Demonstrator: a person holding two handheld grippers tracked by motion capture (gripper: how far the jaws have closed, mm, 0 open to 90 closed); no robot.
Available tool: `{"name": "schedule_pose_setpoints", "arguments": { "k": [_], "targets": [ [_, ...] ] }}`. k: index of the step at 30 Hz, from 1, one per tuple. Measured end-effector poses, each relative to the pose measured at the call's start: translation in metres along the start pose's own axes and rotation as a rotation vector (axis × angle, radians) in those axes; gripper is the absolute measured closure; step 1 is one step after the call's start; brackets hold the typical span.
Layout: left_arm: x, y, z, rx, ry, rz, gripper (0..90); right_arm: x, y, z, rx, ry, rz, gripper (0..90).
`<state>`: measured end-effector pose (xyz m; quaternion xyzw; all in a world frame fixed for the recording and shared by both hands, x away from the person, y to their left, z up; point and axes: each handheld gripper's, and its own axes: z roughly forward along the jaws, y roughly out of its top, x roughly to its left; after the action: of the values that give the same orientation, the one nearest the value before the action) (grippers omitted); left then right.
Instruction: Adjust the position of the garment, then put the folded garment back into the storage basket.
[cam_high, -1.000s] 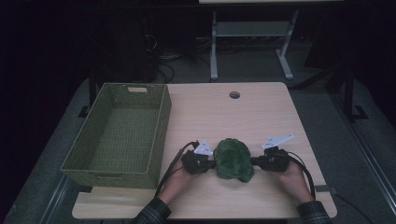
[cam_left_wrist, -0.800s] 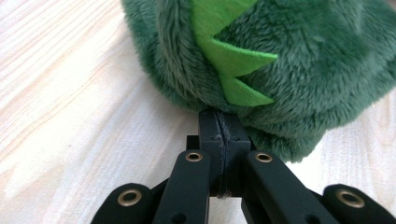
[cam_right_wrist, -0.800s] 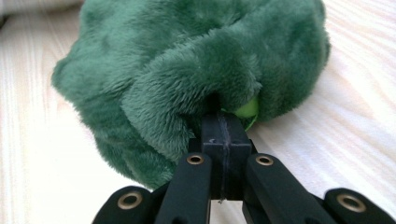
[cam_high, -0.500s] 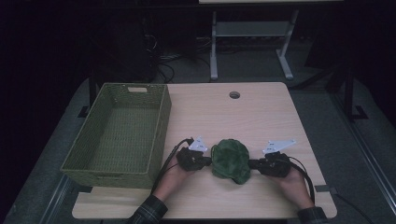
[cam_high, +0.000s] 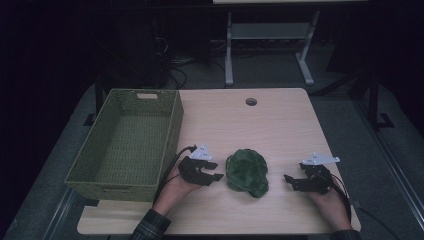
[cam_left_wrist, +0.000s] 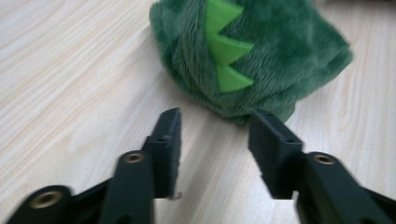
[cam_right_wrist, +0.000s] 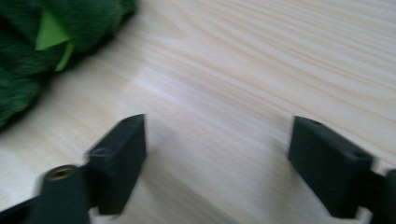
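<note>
plush toy: a dark green furry plush toy (cam_high: 246, 172) with light green felt spikes (cam_left_wrist: 225, 46) lies on the wooden worktop (cam_high: 280, 125), between the two tools and free of both.
left tool: the left tool (cam_high: 216, 176) sits just beside the toy's left edge; its jaws have just been opening and stand spread, with bare wood between them and the toy just past their tips in the left gripper view.
right tool: the right tool (cam_high: 291, 182) is clearly apart from the toy's right side; its jaws have just been opening and stand wide, holding nothing.
basket: a green woven basket (cam_high: 172, 127) stands at the worktop's left side, near the left hand (cam_high: 172, 187).
</note>
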<state>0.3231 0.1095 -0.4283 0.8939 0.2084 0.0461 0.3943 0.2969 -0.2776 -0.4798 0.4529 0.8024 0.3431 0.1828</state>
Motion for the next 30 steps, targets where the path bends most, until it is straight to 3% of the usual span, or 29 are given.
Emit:
{"name": "schedule_pose_setpoints", "arguments": {
  "k": [7, 10, 19, 25, 28, 30],
  "targets": [
    [-0.006, 0.02, -0.002, 0.015, -0.025, 0.034, 27.9, -0.003, -0.001, 0.003, -0.012, 0.006, 0.009, 13.8],
    [-0.01, 0.033, -0.003, 0.026, -0.031, 0.079, 23.7, -0.003, -0.001, 0.003, -0.012, 0.006, 0.01, 13.7],
    [-0.016, 0.074, 0.01, 0.114, -0.073, 0.218, 16.5, -0.003, -0.001, 0.003, -0.013, 0.006, 0.009, 13.8],
    [-0.014, 0.086, 0.027, 0.164, -0.098, 0.254, 15.7, -0.003, -0.001, 0.002, -0.011, 0.007, 0.009, 14.0],
    [-0.012, 0.088, 0.035, 0.219, -0.107, 0.286, 15.7, -0.003, -0.001, 0.002, -0.012, 0.006, 0.009, 14.1],
    [-0.009, 0.087, 0.041, 0.227, -0.123, 0.28, 15.7, -0.003, -0.001, 0.002, -0.012, 0.006, 0.009, 14.2]
  ]
}}
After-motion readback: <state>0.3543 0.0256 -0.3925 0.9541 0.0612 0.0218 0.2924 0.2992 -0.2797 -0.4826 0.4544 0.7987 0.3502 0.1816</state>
